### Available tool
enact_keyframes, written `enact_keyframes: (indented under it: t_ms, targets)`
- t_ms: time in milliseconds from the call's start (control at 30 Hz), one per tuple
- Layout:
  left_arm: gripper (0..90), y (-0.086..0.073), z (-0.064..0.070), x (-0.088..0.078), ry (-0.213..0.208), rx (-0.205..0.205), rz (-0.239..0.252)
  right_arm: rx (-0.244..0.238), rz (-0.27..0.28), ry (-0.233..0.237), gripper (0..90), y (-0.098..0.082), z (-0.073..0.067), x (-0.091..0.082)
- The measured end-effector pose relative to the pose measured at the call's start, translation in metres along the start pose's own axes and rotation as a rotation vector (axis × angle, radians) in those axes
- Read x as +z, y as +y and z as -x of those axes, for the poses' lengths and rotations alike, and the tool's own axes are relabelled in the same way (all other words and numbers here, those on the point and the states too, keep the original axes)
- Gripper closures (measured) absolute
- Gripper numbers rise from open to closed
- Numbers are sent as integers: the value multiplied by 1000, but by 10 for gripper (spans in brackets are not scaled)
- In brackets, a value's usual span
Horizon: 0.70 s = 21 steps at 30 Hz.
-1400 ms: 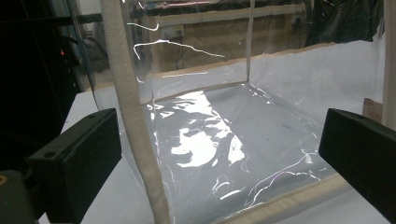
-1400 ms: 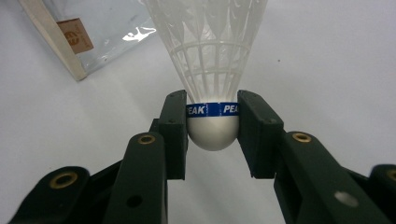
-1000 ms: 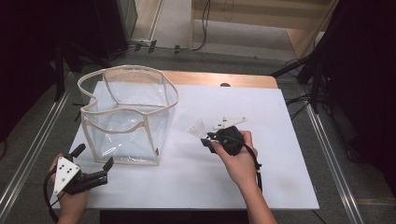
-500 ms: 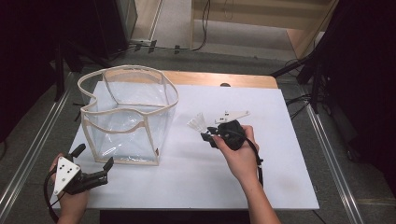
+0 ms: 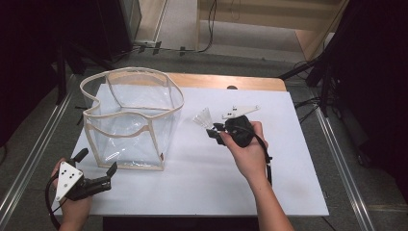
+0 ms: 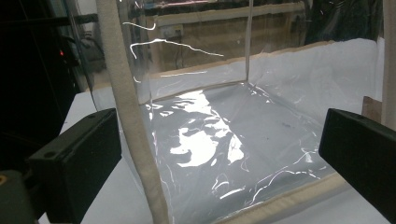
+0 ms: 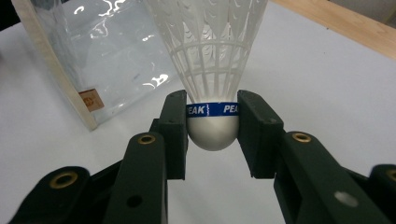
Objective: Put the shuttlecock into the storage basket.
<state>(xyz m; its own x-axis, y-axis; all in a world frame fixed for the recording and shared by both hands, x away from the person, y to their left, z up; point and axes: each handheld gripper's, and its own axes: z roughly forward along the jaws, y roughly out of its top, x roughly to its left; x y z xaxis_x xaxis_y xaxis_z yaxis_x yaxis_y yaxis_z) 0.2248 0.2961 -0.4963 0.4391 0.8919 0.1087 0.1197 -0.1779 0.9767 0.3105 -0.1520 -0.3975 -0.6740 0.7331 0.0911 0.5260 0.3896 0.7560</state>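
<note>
Big white table takes up most of the high view, with a strip of bare wood along its far edge. On its left side sits a clear bag, boxy, see-through plastic with cream piping on every edge, top open and a bit wavy. There's a small brown tag low on one of its corners.

The right hand comes in from the bottom edge with the forearm angled up and left, wrist fairly straight, holding the right gripper above the middle of the table, jaws aimed left toward the bag. It's clamped on a shuttlecock: both pads squeeze the rounded white base right at the blue band that reads PEAK. The white plastic skirt fans out away from the gripper, and its top is cut off in the right gripper view. From above, the shuttlecock is just a pale fan near the bag's right side, not touching it.

The left hand rests at the table's near left corner. The left gripper is spread wide with nothing in it, pointing at the bag's near wall, and one piped corner stands between the jaws without touching them. Glare on the plastic makes the inside of the bag hard to read.
</note>
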Motion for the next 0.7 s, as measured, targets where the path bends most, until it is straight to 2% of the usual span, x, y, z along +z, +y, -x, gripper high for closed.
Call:
enact_keyframes:
  t_ms: [700]
  targets:
    - [0, 0, 1, 0, 2, 3, -1, 8, 45, 3, 631, 13, 5, -9]
